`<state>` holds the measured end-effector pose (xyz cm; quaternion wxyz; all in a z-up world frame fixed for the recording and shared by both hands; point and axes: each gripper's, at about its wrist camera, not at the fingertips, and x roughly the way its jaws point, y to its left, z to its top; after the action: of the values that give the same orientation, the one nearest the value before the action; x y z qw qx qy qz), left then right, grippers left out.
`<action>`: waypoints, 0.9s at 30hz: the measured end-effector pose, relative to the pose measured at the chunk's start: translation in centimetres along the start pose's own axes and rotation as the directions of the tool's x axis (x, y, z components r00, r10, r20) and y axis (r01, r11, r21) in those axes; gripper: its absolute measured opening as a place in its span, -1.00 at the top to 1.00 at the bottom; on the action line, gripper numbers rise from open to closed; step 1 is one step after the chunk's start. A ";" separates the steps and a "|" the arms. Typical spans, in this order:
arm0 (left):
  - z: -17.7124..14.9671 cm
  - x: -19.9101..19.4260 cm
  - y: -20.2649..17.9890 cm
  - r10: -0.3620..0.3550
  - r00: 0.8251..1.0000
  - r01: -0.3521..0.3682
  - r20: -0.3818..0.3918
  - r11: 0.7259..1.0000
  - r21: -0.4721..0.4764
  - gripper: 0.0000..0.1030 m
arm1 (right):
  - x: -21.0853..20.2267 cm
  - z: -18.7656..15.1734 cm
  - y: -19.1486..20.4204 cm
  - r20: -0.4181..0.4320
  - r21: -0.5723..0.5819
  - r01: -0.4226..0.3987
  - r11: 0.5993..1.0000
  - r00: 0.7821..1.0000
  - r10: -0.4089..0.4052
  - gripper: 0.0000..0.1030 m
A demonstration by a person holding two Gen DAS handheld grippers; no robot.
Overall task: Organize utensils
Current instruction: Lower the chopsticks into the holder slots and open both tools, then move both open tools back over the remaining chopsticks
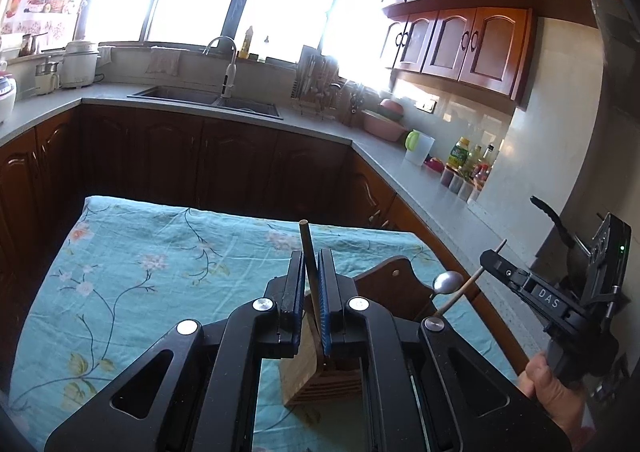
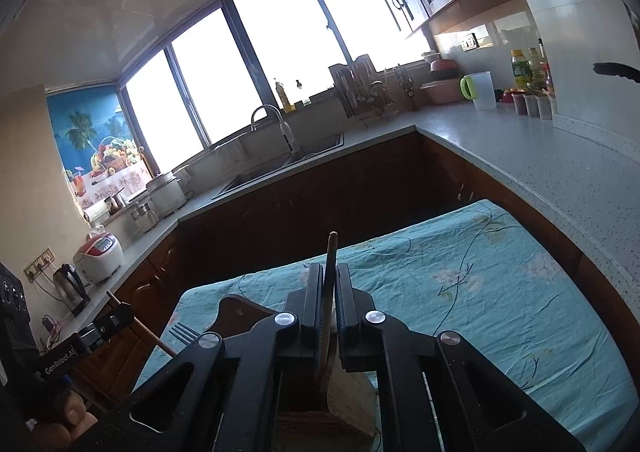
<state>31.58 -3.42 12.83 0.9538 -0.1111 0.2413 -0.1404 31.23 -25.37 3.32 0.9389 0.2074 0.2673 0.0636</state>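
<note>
Desk [image 1: 132, 252]: we see it under a teal flowered cloth [image 2: 500, 292].
Board [image 1: 394, 284]: brown, lying on the cloth behind the holder.
Holder [image 1: 308, 376]: we find this slotted wooden block upright on the cloth, just below both tools.
Left tool [image 1: 310, 276]: clenched on a chopstick [image 1: 307, 248] standing over the holder.
Right tool [image 2: 329, 288]: clenched on a second chopstick [image 2: 330, 264], also above the holder.
Spoon [image 1: 448, 282], fork [image 2: 182, 332]: we see them beside the board.

chopsticks: 2, one [image 1: 309, 252] in one gripper and one [image 2: 330, 272] in the other | grippers: 2 [image 1: 310, 264] [image 2: 329, 280] | wooden holder [image 1: 304, 368]: 1 | spoon [image 1: 447, 281]: 1 | fork [image 2: 182, 332]: 1 | cutting board [image 1: 394, 284]: 1
</note>
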 end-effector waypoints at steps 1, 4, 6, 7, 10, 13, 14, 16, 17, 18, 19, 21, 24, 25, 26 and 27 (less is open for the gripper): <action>0.0 0.0 0.0 0.000 1.000 0.000 -0.001 1.000 0.001 0.88 | 0.1 0.1 0.1 -0.002 -0.001 0.000 1.000 1.000 0.000 0.89; 0.1 0.0 0.0 0.004 1.000 -0.004 0.000 1.000 0.005 0.88 | 0.0 0.2 0.2 -0.003 0.000 0.000 1.000 1.000 0.000 0.89; 0.1 0.1 0.0 0.004 1.000 -0.004 -0.004 1.000 0.006 0.88 | 0.1 0.2 0.1 -0.003 0.001 -0.002 1.000 1.000 0.002 0.88; 0.1 0.1 0.0 0.003 1.000 -0.003 -0.007 1.000 0.004 0.88 | 0.1 0.3 0.0 -0.005 0.002 -0.003 1.000 1.000 0.003 0.88; 0.4 0.1 0.2 -0.010 1.000 0.010 -0.018 1.000 -0.014 0.84 | 0.2 0.5 -0.1 -0.014 0.001 -0.003 1.000 1.000 0.003 0.79; 0.5 -0.5 0.3 -0.014 1.000 0.013 -0.014 1.000 -0.024 0.54 | 0.3 0.5 -0.1 -0.038 0.013 -0.023 1.000 0.999 0.024 0.52; 0.5 -0.8 0.3 -0.009 1.000 0.009 -0.009 1.000 -0.025 0.35 | 0.1 0.6 -0.1 -0.034 0.014 -0.033 0.999 0.999 0.033 0.37; 0.5 -1.4 0.4 -0.007 1.000 0.007 0.001 1.000 -0.029 0.15 | -0.7 0.5 0.0 -0.011 0.011 -0.036 0.999 0.999 0.036 -0.23; 0.4 -1.7 0.5 -0.003 1.000 0.004 0.002 0.999 -0.032 -0.02 | -1.2 0.6 0.0 0.003 0.015 -0.039 0.999 0.999 0.039 -0.31; 0.3 -2.1 0.6 -0.002 1.000 0.002 0.006 0.999 -0.039 -0.13 | -1.7 0.6 0.0 0.015 0.021 -0.041 0.999 0.999 0.041 -0.43; 0.2 -2.5 0.8 -0.002 1.000 0.003 0.013 0.999 -0.048 -0.36 | -2.1 0.6 -0.1 0.021 0.027 -0.044 0.999 0.999 0.043 -0.61; -0.1 -3.5 1.2 0.011 1.000 -0.009 0.029 0.998 -0.066 -0.64 | -3.1 0.5 -0.4 0.035 0.047 -0.057 0.997 0.998 0.056 -0.88; -0.8 -4.7 2.0 0.034 0.999 -0.032 0.026 0.996 -0.080 -0.69 | -4.5 -0.1 -0.7 0.039 0.060 -0.063 0.996 0.997 0.060 -1.00; -1.2 -5.0 2.4 0.042 0.999 -0.040 0.018 0.996 -0.085 -0.69 | -4.9 -0.3 -0.8 0.037 0.061 -0.060 0.996 0.998 0.058 -1.00; -1.6 -5.3 2.7 0.050 0.999 -0.049 0.008 0.995 -0.090 -0.69 | -5.5 -0.8 -0.9 0.035 0.065 -0.060 0.996 0.998 0.058 -1.00; -2.1 -5.6 3.0 0.058 0.998 -0.058 -0.002 0.994 -0.094 -0.69 | -5.9 -1.2 -1.1 0.033 0.069 -0.059 0.996 0.998 0.057 -1.00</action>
<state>26.45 0.88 12.61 0.9512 -0.1490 0.2506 -0.1012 25.57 -27.32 4.78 0.9329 0.2487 0.2486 0.0781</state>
